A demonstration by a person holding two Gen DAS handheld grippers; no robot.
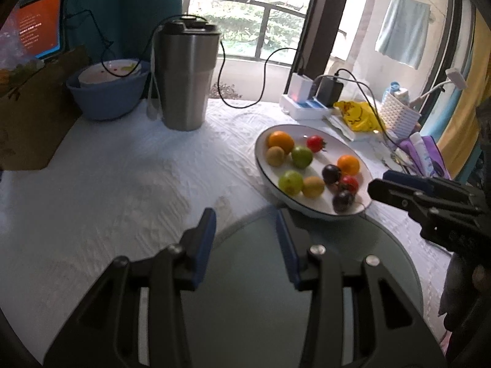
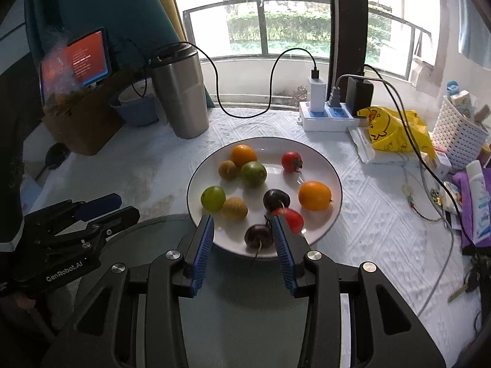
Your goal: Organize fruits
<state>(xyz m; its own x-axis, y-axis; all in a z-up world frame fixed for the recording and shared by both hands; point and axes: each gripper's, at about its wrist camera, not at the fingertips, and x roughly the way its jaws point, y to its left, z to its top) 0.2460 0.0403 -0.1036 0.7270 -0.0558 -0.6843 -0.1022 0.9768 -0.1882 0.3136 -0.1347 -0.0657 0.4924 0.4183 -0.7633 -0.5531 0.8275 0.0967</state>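
Observation:
A white plate (image 2: 325, 165) with a dark rim holds several small fruits: two oranges (image 2: 315, 195), two green ones (image 2: 253, 173), two brown ones (image 2: 234, 209), two red tomatoes (image 2: 291, 161) and two dark plums (image 2: 258, 236). The plate also shows in the left wrist view (image 1: 264, 141). My right gripper (image 2: 242, 224) is open and empty at the plate's near edge, with a plum between its fingers. My left gripper (image 1: 245, 217) is open and empty over the table, left of the plate. A grey-green round glass plate (image 2: 165, 230) lies under both grippers.
A steel tumbler (image 2: 181, 92), a blue bowl (image 2: 138, 110) and a brown box (image 2: 86, 122) stand at the back left. A power strip (image 2: 328, 118) with cables, a yellow bag (image 2: 396, 130) and a white basket (image 2: 460, 135) crowd the right side.

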